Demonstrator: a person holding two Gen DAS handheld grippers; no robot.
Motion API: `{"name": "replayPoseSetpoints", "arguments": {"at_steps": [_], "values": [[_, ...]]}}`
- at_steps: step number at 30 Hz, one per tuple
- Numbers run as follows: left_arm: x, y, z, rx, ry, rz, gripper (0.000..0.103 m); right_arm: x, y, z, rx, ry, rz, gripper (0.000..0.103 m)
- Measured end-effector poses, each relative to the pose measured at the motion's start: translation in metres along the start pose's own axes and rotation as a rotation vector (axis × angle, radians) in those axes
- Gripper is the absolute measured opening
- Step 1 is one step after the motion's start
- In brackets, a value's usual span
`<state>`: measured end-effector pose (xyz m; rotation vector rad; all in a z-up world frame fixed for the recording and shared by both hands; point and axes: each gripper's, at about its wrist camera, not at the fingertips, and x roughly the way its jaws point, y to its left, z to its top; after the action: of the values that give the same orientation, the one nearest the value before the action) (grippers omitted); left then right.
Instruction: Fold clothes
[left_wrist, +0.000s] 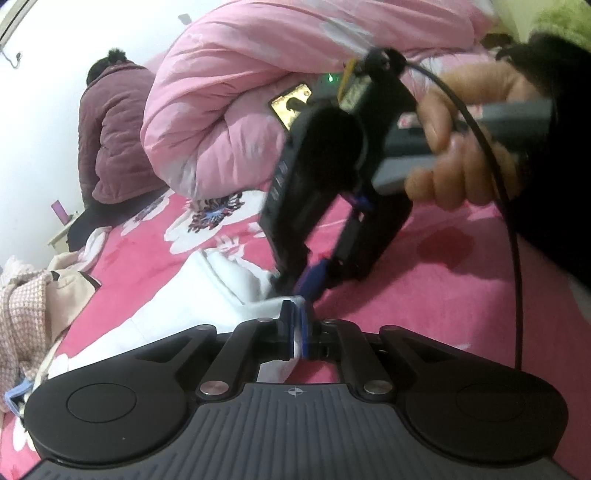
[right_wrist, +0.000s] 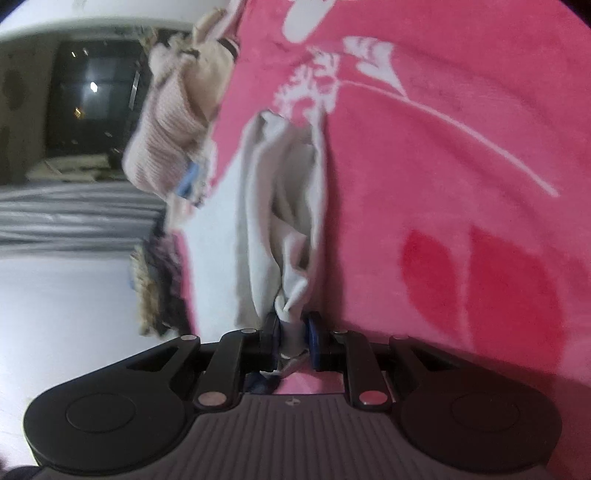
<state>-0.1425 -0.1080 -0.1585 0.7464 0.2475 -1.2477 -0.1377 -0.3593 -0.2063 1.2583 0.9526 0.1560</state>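
Left tongs (left_wrist: 294, 325): closed on an edge of the white garment (left_wrist: 177, 299).
Right tongs (right_wrist: 293, 334): clamped on bunched white cloth.
Garment: lying on the pink floral bed (left_wrist: 424, 280).

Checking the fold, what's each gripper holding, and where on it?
Both pinch the white garment: the left gripper at an edge, the right gripper on a bunched end.
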Motion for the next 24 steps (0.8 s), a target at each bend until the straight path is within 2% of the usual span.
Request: {"name": "replayPoseSetpoints", "arguments": {"at_steps": [2, 7, 9, 13, 17, 21, 24], "values": [[-0.002, -0.002, 0.001, 0.013, -0.017, -0.004, 0.002, 0.000, 0.001, -0.001, -0.015, 0.000, -0.008, 0.018], [0.002, -0.009, 0.000, 0.050, -0.018, -0.032, 0.002, 0.005, 0.020, -0.005, -0.144, 0.027, -0.007, 0.018], [0.005, -0.011, -0.003, 0.053, -0.005, -0.037, 0.002, 0.010, 0.021, -0.006, -0.167, 0.044, -0.062, 0.019], [-0.001, -0.006, -0.004, 0.038, -0.010, -0.045, 0.002, 0.007, 0.012, -0.008, -0.111, 0.043, -0.025, 0.020], [-0.013, 0.005, -0.005, 0.025, -0.022, -0.027, 0.004, 0.009, 0.003, -0.007, -0.030, 0.045, 0.068, 0.020], [-0.009, 0.014, -0.013, 0.017, 0.014, -0.015, 0.004, 0.017, -0.015, -0.007, 0.104, 0.087, 0.163, 0.023], [-0.003, 0.015, -0.017, 0.016, 0.032, -0.025, 0.004, 0.017, -0.018, -0.005, 0.125, 0.101, 0.152, 0.026]]}}
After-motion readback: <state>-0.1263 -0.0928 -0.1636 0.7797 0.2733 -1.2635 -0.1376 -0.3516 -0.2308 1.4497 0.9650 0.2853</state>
